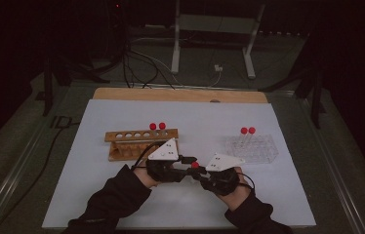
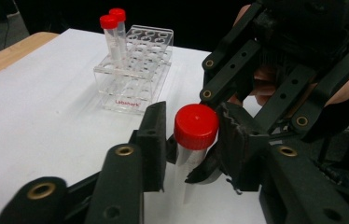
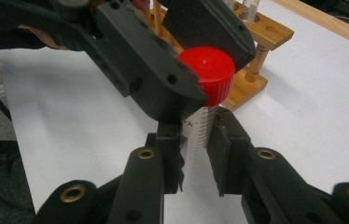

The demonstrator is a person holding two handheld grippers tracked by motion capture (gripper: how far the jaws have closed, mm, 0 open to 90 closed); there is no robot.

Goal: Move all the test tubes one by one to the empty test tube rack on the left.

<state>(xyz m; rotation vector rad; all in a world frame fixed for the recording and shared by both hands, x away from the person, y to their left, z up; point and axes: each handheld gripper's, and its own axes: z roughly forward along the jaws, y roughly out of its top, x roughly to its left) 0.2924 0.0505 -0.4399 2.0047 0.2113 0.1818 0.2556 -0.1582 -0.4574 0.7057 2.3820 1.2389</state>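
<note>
Mid-handoff, or cap-twisting: right tongs (image 3: 196, 154) are clenched on the tube (image 3: 199, 133) body above the bench (image 1: 122, 204), and left tongs (image 2: 189, 140) are clamped on its red cap (image 2: 196, 126). Next move probably needs a steady twist.

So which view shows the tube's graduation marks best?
The right gripper view: the tube stands close between the right tongs, its printed scale readable below the red cap. The left gripper view shows the cap and a blurred clear body, no marks. The high view shows just a red dot.
</note>
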